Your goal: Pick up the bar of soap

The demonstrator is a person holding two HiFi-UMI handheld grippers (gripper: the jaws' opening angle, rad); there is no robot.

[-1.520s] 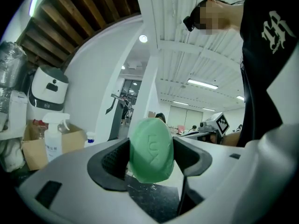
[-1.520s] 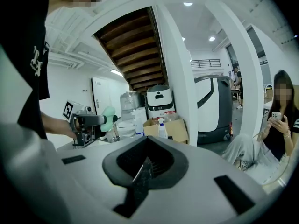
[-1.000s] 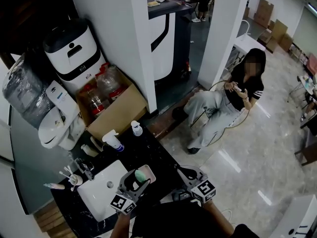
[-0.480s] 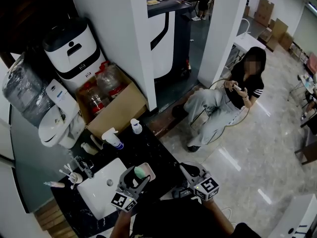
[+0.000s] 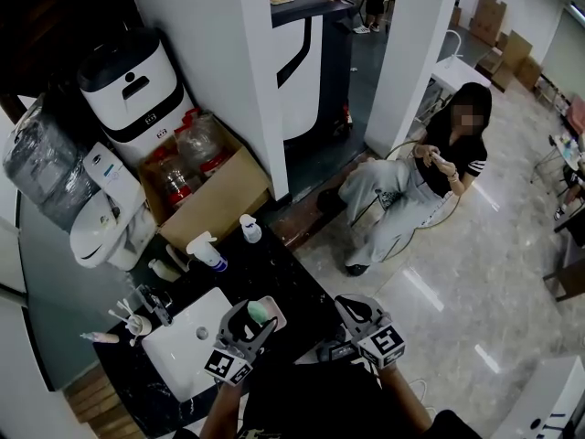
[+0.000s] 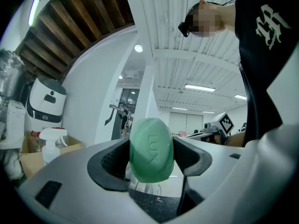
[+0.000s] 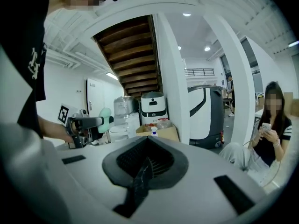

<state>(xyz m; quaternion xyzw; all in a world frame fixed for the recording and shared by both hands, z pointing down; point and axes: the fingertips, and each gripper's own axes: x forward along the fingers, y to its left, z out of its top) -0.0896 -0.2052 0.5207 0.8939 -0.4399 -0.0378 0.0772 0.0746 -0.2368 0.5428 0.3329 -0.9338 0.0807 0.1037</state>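
Soap [image 6: 150,150], a green bar, is sitting clamped upright between the jaws of the left gripper [image 5: 256,316], which is hovering above the pink dish [image 5: 275,308] beside the white sink [image 5: 178,355] on the black tabletop [image 5: 292,277]. The right gripper [image 7: 145,164] is hanging at the tabletop's right edge with open floor beside it, its jaws pressed together on nothing. Only the left gripper view is showing letters stamped in the bar, the right gripper view is showing it side-on, and the head view alone is showing the dish beneath.
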